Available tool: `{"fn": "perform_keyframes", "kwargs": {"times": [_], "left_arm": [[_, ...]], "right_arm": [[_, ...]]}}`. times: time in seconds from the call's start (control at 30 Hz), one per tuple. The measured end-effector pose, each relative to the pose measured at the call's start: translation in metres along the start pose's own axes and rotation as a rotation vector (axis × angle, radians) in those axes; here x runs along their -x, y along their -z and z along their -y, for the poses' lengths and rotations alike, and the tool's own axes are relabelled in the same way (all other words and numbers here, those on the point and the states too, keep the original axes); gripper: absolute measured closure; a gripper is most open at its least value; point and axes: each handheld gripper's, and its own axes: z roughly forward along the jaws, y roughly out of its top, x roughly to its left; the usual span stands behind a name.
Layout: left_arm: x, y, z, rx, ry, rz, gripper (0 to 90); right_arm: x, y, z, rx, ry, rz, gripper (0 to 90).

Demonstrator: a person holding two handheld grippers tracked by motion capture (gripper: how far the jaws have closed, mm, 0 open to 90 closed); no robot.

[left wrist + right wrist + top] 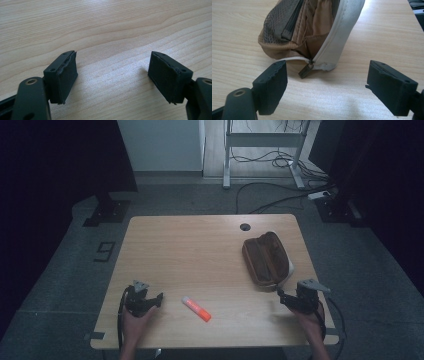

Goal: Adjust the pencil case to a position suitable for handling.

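Reaching: my right gripper faces the near end of the brown pencil pouch, its jaws spread wide with nothing between them.
Pouch: it lies unzipped at the right side of the wooden table; its zipper pull hangs at the near end, just ahead of my right jaws.
Left gripper: jaws released and empty above bare wood, near the table's front left.
Marker: the orange highlighter lies on the table between my two grippers, untouched.
Done: pouch open.
Left: as I judge it, grasping the highlighter and putting it into the pouch.
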Motion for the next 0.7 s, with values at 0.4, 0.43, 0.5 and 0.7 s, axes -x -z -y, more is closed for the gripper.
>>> {"fn": "perform_keyframes", "kwargs": {"times": [0.4, 0.43, 0.5, 0.7], "left_arm": [[0.0, 0.0, 0.0, 0.0, 0.0, -0.002, 23.5], [0.0, 0.0, 0.0, 0.0, 0.0, -0.002, 23.5], [0.0, 0.0, 0.0, 0.0, 0.0, -0.002, 23.5], [0.0, 0.0, 0.0, 0.0, 0.0, -0.002, 23.5]], "right_arm": [[0.003, 0.001, -0.014, 0.04, -0.009, 0.002, 16.0], [0.003, 0.001, -0.014, 0.04, -0.009, 0.002, 16.0], [0.003, 0.001, -0.019, 0.048, -0.007, 0.008, 15.9], [0.003, -0.005, -0.028, 0.062, -0.014, 0.0, 15.6]]}}
